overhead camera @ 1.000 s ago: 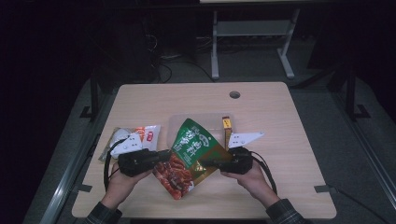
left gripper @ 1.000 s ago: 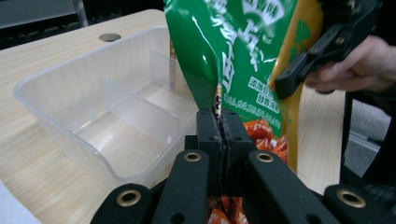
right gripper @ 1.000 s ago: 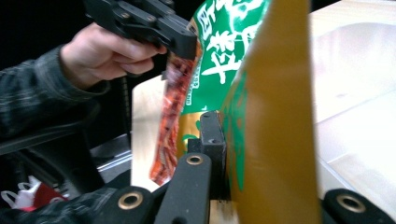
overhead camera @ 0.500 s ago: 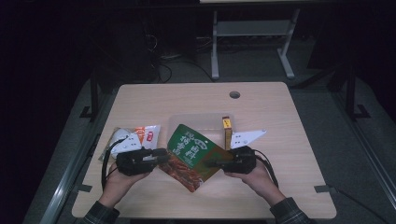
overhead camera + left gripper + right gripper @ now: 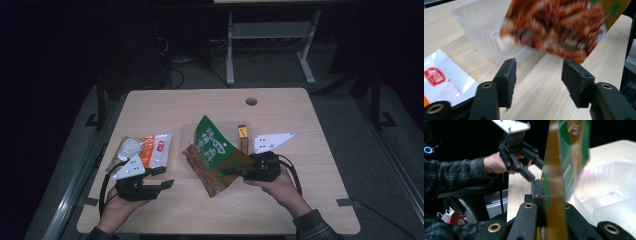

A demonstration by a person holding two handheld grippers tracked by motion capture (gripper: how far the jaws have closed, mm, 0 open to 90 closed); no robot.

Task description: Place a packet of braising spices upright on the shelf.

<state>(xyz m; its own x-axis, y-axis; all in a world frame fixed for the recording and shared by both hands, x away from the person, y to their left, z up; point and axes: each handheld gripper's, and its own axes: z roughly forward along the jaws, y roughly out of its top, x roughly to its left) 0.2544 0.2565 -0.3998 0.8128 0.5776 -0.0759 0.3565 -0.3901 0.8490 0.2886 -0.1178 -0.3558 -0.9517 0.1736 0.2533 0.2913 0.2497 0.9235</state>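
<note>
At the left of the table, in the high view, a white and orange sachet lies flat beside a clear crumpled wrapper, both near the left edge. Just in front of them the left gripper sits low over the wood in the person's left hand, its grey three-cornered plate on top. Its jaws have just been opening and stand apart with nothing between them; the left gripper view shows bare tabletop in the gap, the white sachet at lower left, and the snack pouch hanging beyond the tips, clear of both pads. Towards the middle of the table stands a clear plastic container, and the green and red snack pouch is held tilted above its near side, the green top leaning up and away over the container, the red lower corner pointing down at the table. The right gripper is clamped on the pouch's right edge; in the right gripper view the pouch stands edge-on, pinched between the pads, with the container behind it at right. A small yellow and brown box stands just right of the container, close behind the right gripper's grey plate. The person's right hand holds that gripper from below.
</note>
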